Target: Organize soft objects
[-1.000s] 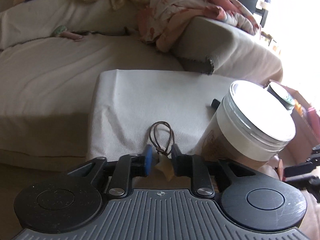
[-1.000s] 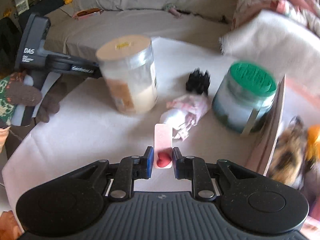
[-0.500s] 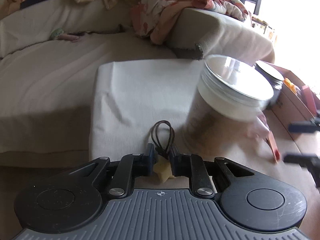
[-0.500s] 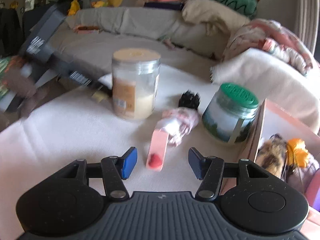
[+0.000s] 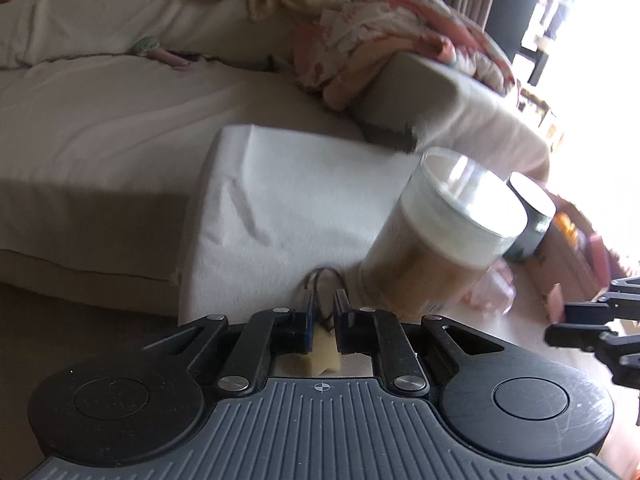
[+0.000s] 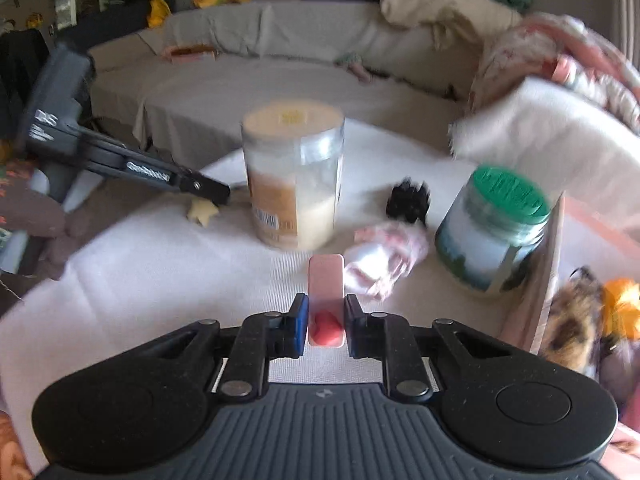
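My left gripper (image 5: pixel 323 305) is shut on a pale yellow star-shaped soft toy (image 5: pixel 320 354) with a brown cord loop (image 5: pixel 325 275), held low over the white-covered table (image 5: pixel 288 200). The right wrist view shows that star (image 6: pixel 202 211) at the left gripper's tip. My right gripper (image 6: pixel 326 317) is shut on a pink flat piece with a red heart (image 6: pixel 326 300), just above the table (image 6: pixel 160 280). A crumpled pink-and-white soft item (image 6: pixel 384 256) lies just beyond it. A black spiky soft item (image 6: pixel 408 199) lies further back.
A tall clear jar of beige powder (image 6: pixel 294 176) stands mid-table and shows close on the right in the left wrist view (image 5: pixel 440 240). A green-lidded jar (image 6: pixel 496 232) stands by a pink box (image 6: pixel 548 280) holding plush toys (image 6: pixel 580 320). A sofa with blankets (image 5: pixel 400 40) lies behind.
My right gripper, open half a second ago, has shut on the pink heart piece again. My left gripper has drawn back a little, still holding the star.
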A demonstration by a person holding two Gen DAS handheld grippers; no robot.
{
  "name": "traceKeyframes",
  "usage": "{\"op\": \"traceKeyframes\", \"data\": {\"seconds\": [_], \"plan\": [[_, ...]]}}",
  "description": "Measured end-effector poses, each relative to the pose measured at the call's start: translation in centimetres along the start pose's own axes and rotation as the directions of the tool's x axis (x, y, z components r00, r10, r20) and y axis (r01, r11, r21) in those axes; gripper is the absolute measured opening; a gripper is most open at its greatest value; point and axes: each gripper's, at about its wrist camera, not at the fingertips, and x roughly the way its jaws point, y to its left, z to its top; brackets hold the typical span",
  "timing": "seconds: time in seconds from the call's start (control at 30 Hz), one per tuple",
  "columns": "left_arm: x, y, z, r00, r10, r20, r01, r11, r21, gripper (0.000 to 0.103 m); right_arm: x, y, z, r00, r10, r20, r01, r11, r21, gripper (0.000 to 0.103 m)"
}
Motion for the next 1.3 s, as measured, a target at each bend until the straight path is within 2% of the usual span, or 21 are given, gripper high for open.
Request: {"op": "traceKeyframes", "data": {"seconds": [0.17,0.23,0.27,0.37,0.4,0.53,0.6,0.63,0.67,0.7,0.73,0.77,0.8,0.87,0.97,1.07,1.17,1.3], "plan": [[-2.6,-1.7,1.9,0.998,0.006,0.064,-0.009,0.999,0.037,0.012,-3.9,-1.9,1.0,0.991,-0.054,0.121,0.052,0.998,0.025,0.018],[-2.8,-2.2,2.3,0.999,-0.015,0.039,0.012,0.998,0.06,0.012,-4.8,-2.5,0.7,0.988,-0.069,0.142,0.064,0.997,0.043,0.018],[-2.7,-2.5,2.2,0.999,0.002,0.038,-0.005,0.997,0.073,0.013,-4.9,-2.8,0.3,0.988,-0.069,0.14,0.062,0.996,0.057,0.018],[-1.4,-3.1,0.9,0.992,0.123,0.004,-0.123,0.983,0.135,0.015,-4.3,-2.6,-1.6,0.991,-0.073,0.115,0.065,0.995,0.069,0.018],[-1.1,-3.2,0.4,0.99,0.144,0.0,-0.143,0.979,0.143,0.015,-3.8,-2.3,-2.5,0.993,-0.075,0.096,0.069,0.995,0.068,0.018],[-0.3,-3.9,-1.8,0.985,0.174,-0.008,-0.17,0.97,0.174,0.017,-1.3,-0.7,-5.0,0.997,-0.073,0.012,0.072,0.996,0.058,0.018],[0.1,-4.4,-2.6,0.981,0.192,0.002,-0.188,0.958,0.215,0.019,-0.4,-0.3,-5.6,0.998,-0.069,-0.002,0.069,0.997,0.047,0.02],[0.4,-4.6,-2.8,0.979,0.201,0.011,-0.198,0.952,0.235,0.02,-0.1,-0.1,-5.8,0.998,-0.058,-0.004,0.058,0.997,0.044,0.028],[0.5,-4.9,-3.0,0.979,0.201,0.02,-0.199,0.946,0.255,0.026,0.2,0.0,-5.9,0.999,-0.048,-0.005,0.049,0.998,0.043,0.044],[0.6,-5.0,-3.2,0.981,0.192,0.021,-0.19,0.944,0.268,0.036,0.4,0.2,-6.0,0.999,-0.043,0.0,0.043,0.998,0.043,0.052],[0.6,-5.1,-3.4,0.984,0.177,0.017,-0.175,0.946,0.274,0.042,0.7,0.4,-6.2,0.999,-0.039,0.006,0.039,0.998,0.041,0.062],[0.8,-5.2,-3.5,0.987,0.161,0.012,-0.158,0.948,0.278,0.054,0.9,0.6,-6.4,0.999,-0.037,0.009,0.037,0.999,0.039,0.064],[0.9,-5.5,-3.6,0.988,0.152,0.01,-0.148,0.947,0.283,0.062,0.9,0.8,-6.6,0.999,-0.042,0.025,0.041,0.998,0.045,0.065],[1.2,-5.9,-3.8,0.987,0.16,0.016,-0.158,0.941,0.298,0.064,1.2,0.6,-6.6,0.999,-0.043,0.021,0.042,0.998,0.055,0.07],[1.6,-5.9,-3.9,0.978,0.209,0.026,-0.208,0.935,0.288,0.064,1.2,-0.1,-6.7,1.0,-0.023,0.019,0.021,0.997,0.079,0.075],[1.8,-5.1,-3.7,0.979,0.204,0.026,-0.204,0.948,0.245,0.066,1.3,0.4,-6.6,1.0,-0.016,0.009,0.015,0.998,0.061,0.081],[1.7,-4.8,-3.6,0.98,0.196,0.022,-0.196,0.955,0.224,0.066,1.5,0.6,-6.6,1.0,0.013,-0.006,-0.012,0.999,0.049,0.092],[1.6,-4.6,-3.8,0.982,0.186,0.031,-0.189,0.959,0.213,0.065,1.6,0.3,-6.4,0.999,0.038,-0.007,-0.037,0.996,0.084,0.096]]}}
